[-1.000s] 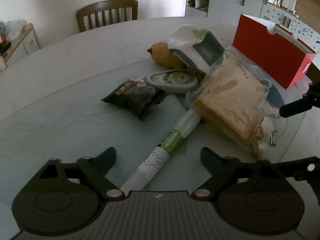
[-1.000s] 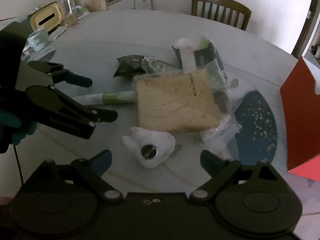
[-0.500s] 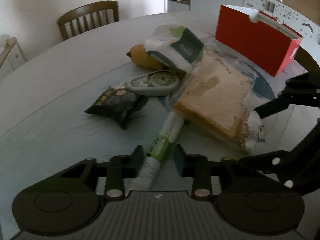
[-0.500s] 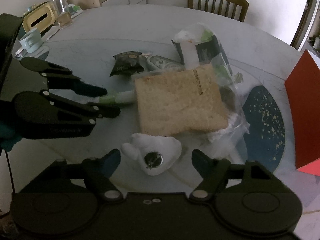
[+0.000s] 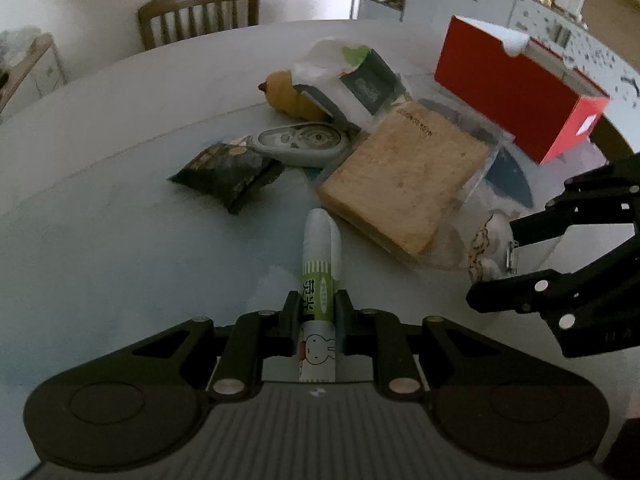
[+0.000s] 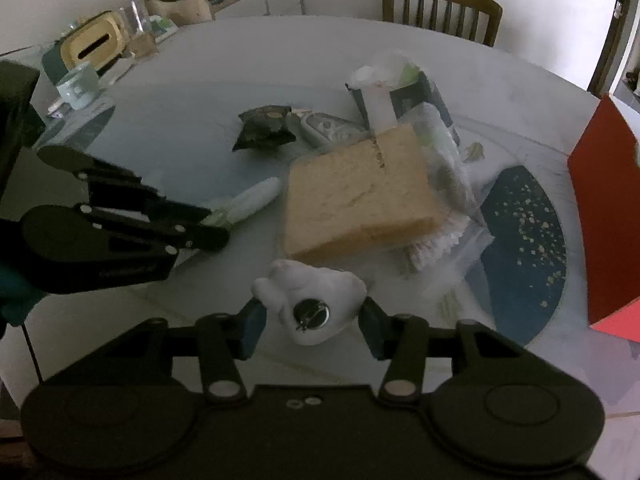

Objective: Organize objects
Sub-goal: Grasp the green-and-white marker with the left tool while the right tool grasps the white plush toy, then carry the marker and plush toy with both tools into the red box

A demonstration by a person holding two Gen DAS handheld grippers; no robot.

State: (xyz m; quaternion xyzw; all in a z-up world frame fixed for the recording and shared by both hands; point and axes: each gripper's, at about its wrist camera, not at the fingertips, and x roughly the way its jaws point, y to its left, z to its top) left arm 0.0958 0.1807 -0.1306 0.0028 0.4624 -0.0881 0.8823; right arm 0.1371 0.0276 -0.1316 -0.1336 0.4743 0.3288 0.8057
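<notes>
- Left hand-held gripper (image 5: 317,312): clenched on the green-and-white pen (image 5: 319,276), both fingers pressed on its printed barrel. Pen's long axis runs straight out along the fingers, capped end pointing toward the bagged bread (image 5: 404,176) near the middle of the surface (image 5: 100,240). Whether the pen touches the surface, cannot tell.
- Right hand-held gripper (image 6: 310,322): released, jaws straddling the white plush keychain (image 6: 310,306), one finger close to each side, no squeeze visible. Keychain lies on the surface just beside the bread's near corner.
- Key relation: the keychain sits directly between the right fingers, wider side across the gap; the right hand is clearly the nearer. Closing looks like the likely next move.
- Other clutter toward the middle: dark snack packet (image 5: 226,170), correction-tape dispenser (image 5: 302,144), red box (image 5: 516,88) toward the far right edge.
- Surface: round, pale, glossy. Room: wooden chair (image 5: 198,14) at the far edge, cabinets behind, dim light.
</notes>
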